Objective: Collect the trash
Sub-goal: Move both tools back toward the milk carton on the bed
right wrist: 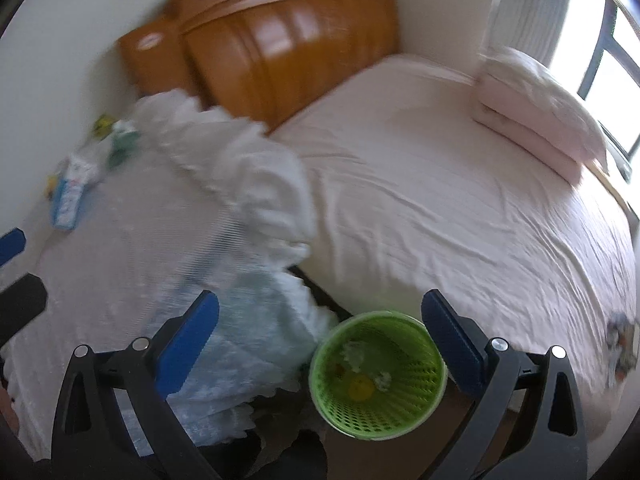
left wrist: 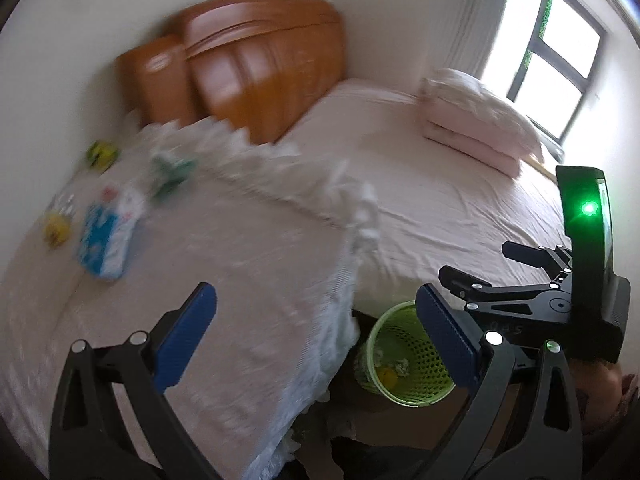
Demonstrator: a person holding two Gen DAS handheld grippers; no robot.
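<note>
Trash first: green perforated plastic wastebasket (right wrist: 378, 376) sits on the floor, in the gap between the lace-covered tabletop (right wrist: 132, 280) and the near edge of the bed (right wrist: 460, 208). Inside it: crumpled white paper (right wrist: 354, 354) and a yellow round item (right wrist: 361, 389).

Right gripper (right wrist: 320, 344): jaws apart, nothing between the blue pads (right wrist: 192, 344), hanging over the basket, whose rim lies just inside the right pad.

Left gripper (left wrist: 316, 340): jaws apart, empty, above the tabletop's near right corner; same basket (left wrist: 404, 356) shows low right, partly behind the right pad. The right gripper's body with its green light (left wrist: 588, 209) is at the right edge of that view.

Uncollected items at the tabletop's far left corner, all motion-blurred: blue and white tissue pack (left wrist: 106, 236), yellow round object (left wrist: 56, 229) just left of it, crumpled green wrapper (left wrist: 170, 174) behind it, small green and yellow object (left wrist: 102, 155) against the wall. Exact contact among them: cannot tell.

Bed: pink sheet, orange wooden headboard (right wrist: 280, 44), folded pink quilt (right wrist: 536, 120) at the far right corner near the window (left wrist: 556, 44).
</note>
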